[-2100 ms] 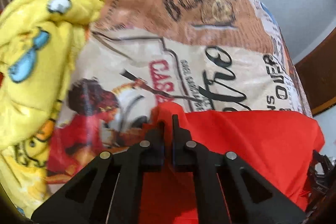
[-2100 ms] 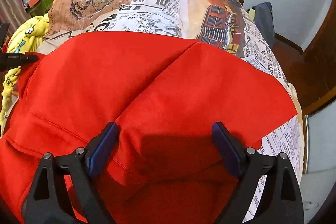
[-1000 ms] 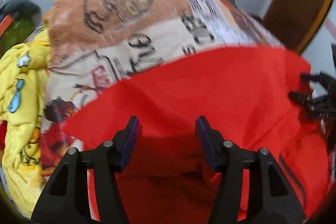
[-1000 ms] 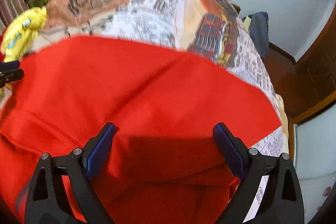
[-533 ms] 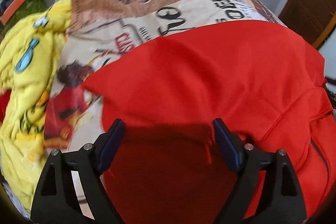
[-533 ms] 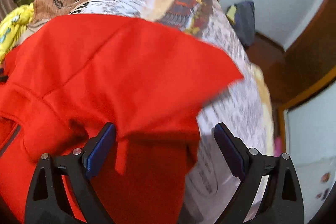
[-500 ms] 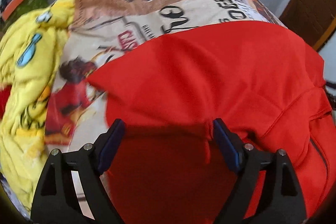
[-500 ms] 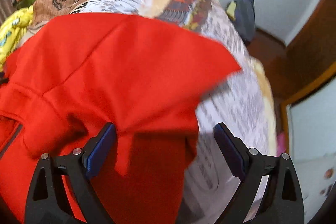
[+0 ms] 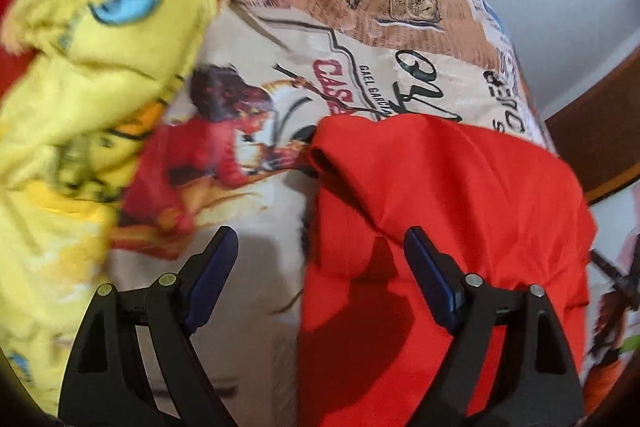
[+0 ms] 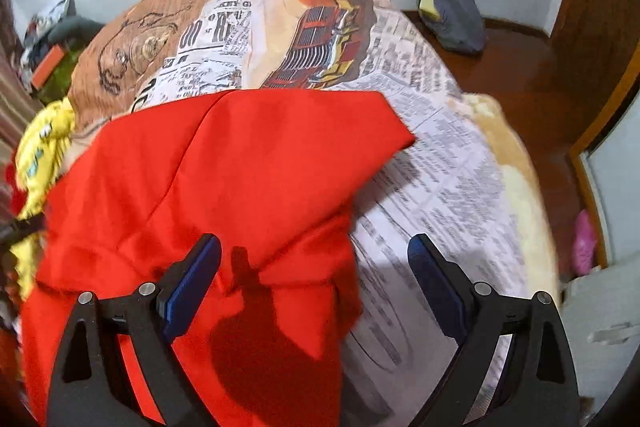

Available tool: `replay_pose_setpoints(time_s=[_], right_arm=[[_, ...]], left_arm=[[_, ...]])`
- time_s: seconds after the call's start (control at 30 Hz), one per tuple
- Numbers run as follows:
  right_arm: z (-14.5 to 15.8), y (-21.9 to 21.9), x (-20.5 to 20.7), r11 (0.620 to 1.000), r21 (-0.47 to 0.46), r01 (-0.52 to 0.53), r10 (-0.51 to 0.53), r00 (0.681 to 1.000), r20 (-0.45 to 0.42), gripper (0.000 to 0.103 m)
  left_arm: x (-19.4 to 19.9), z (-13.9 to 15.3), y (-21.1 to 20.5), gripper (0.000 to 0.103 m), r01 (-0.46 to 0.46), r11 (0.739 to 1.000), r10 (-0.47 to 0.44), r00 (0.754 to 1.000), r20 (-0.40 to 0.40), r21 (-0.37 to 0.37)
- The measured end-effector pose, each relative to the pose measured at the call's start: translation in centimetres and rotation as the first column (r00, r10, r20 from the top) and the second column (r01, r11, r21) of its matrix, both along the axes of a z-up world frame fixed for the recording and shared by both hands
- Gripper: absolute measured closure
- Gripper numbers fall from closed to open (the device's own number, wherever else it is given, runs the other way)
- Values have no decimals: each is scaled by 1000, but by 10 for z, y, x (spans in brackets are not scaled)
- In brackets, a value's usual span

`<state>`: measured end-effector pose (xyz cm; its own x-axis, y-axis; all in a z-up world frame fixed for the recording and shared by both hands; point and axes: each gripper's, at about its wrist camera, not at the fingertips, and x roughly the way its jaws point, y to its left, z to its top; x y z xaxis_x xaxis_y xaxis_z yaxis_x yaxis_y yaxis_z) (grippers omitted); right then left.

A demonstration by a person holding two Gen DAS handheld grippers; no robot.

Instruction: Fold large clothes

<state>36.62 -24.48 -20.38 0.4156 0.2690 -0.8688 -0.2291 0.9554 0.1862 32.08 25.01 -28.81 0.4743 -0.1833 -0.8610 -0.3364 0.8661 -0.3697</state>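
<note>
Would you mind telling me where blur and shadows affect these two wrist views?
Left wrist view: the yellow blanket is smeared by motion blur; a dark shadow falls on the red garment between the fingers. Right wrist view: the newspaper-print sheet blurs toward the right, and a gripper-shaped shadow lies on the garment; both views bow at the edges.

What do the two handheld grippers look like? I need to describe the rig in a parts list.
The left gripper and the right gripper look alike: each has two black plastic fingers built as open triangular frames, joined by linkages with round silver pin heads. The inner face of each fingertip carries a dark blue rectangular pad. No cables, markings, hands or sleeves show in either wrist view.
</note>
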Motion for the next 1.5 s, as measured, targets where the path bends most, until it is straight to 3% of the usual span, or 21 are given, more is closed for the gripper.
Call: replay_pose_setpoints(time_s=[0.07, 0.17, 0.33, 0.43, 0.53, 0.57, 0.63, 0.73, 0.9, 1.0, 1.17, 1.3, 1.5], right_arm=[[-10, 2, 10, 999, 28, 15, -14, 999, -34, 10], [-12, 6, 16, 999, 39, 21, -21, 1000, -11, 8], [-14, 16, 27, 993, 111, -46, 47, 999, -7, 11], [-16, 21, 33, 992, 117, -38, 38, 999, 4, 17], [-17, 23, 41, 993, 116, -10, 9, 1000, 10, 43], [-17, 21, 42, 992, 125, -2, 1, 1000, 6, 56], [-17, 13, 45, 982, 186, 13, -9, 1000, -22, 76], [-14, 8, 45, 971, 238, 28, -18, 999, -43, 83], [7, 26, 47, 986, 168, -12, 8, 1000, 25, 86], [21, 36, 57, 985, 168, -30, 19, 998, 67, 86], [37, 63, 83, 984, 165, -67, 46, 991, 127, 87], [31, 87, 103, 989, 130, -75, 57, 989, 139, 87], [-6, 89, 118, 995, 83, -45, 40, 997, 61, 85]], left_arm=[[9, -13, 4, 18, -15, 997, 15, 1000, -3, -79], [20, -34, 10, 18, -52, 980, 49, 999, -19, -192], [36, -39, 13, 19, -42, 949, 56, 998, 35, -312], [48, -43, 6, 36, -24, 942, 33, 999, 21, -334], [56, -44, 0, 67, -1, 944, 3, 1000, 6, -331], [59, -46, -2, 75, 0, 941, -2, 1000, -6, -338], [59, -42, -4, 83, -8, 950, 7, 1000, -3, -313], [60, -25, -12, 89, 2, 976, 2, 1000, 22, -218], [62, 28, -18, 91, 22, 999, -18, 994, 104, -35], [65, 63, -14, 91, 18, 999, -23, 984, 175, 29], [83, 95, -6, 91, 2, 994, -29, 969, 245, 108], [107, 80, -1, 91, -4, 988, -28, 980, 199, 158], [127, 2, 17, 90, -12, 994, 10, 1000, 16, 107]])
